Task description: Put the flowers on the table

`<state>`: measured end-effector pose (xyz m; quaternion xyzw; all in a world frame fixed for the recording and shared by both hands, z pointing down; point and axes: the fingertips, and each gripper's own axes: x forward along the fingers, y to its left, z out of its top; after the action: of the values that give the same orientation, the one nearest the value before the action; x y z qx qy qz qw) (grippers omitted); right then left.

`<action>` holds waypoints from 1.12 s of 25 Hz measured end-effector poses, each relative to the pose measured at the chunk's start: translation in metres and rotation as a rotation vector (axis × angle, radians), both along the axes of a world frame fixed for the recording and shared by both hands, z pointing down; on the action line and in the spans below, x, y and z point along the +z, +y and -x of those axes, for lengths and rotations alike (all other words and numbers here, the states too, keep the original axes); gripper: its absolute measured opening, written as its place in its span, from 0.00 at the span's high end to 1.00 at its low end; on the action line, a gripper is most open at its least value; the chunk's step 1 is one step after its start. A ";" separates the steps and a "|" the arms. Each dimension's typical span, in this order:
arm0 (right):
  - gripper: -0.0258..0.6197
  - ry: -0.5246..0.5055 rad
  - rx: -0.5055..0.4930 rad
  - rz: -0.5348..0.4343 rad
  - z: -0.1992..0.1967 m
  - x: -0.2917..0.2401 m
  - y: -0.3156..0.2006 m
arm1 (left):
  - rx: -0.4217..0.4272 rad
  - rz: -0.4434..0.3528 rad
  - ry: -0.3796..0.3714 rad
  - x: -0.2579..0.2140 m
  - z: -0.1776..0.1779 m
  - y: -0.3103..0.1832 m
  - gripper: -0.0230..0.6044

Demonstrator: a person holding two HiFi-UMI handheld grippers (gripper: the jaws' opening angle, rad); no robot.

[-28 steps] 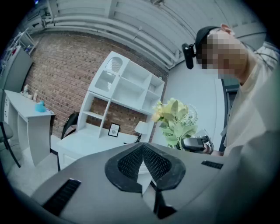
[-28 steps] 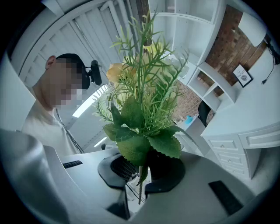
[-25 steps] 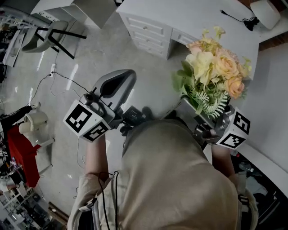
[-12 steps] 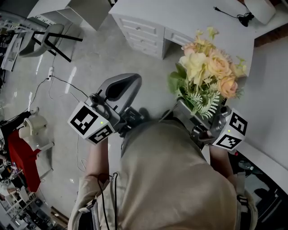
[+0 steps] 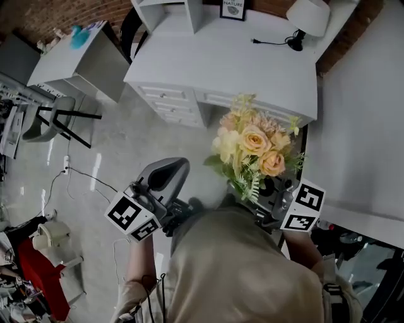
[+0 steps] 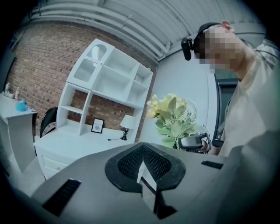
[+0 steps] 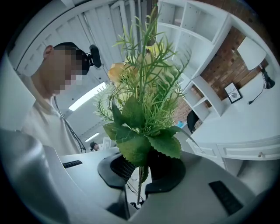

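While you face the white desk [image 5: 252, 76], your right gripper [image 7: 141, 168] is clamped on the thin stems of the flowers [image 5: 252, 148]. Its jaws are drawn in close, with only the stems and lowest leaves between the pads. The bouquet of peach and cream blooms stands upright above that gripper, held in the air in front of your chest, near the desk's front edge and not resting on it. Your left gripper [image 6: 142, 165] has its jaws pressed together with nothing between them. It sits out to the left of the bouquet, apart from it. At the desk's far side sit a lamp [image 5: 307, 16] and a small framed picture [image 5: 232, 9].
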<state>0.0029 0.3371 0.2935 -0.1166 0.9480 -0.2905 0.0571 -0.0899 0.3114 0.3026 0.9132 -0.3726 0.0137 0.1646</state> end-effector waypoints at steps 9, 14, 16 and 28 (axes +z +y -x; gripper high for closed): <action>0.86 -0.031 0.085 -0.012 -0.055 -0.006 -0.016 | 0.028 -0.026 -0.042 -0.013 -0.039 -0.012 0.95; 0.86 -0.084 0.089 0.028 -0.063 -0.005 -0.019 | 0.002 -0.012 -0.064 -0.010 -0.044 -0.013 0.95; 0.86 -0.113 0.085 0.053 -0.063 -0.005 -0.020 | 0.001 -0.004 -0.068 -0.009 -0.044 -0.011 0.95; 0.86 -0.072 0.111 0.071 -0.063 0.003 -0.021 | -0.071 -0.013 -0.079 -0.009 -0.018 -0.015 0.95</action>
<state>0.0660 0.3164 0.2968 -0.1606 0.9265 -0.3244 0.1030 -0.0716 0.2962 0.2933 0.8991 -0.4111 0.0417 0.1443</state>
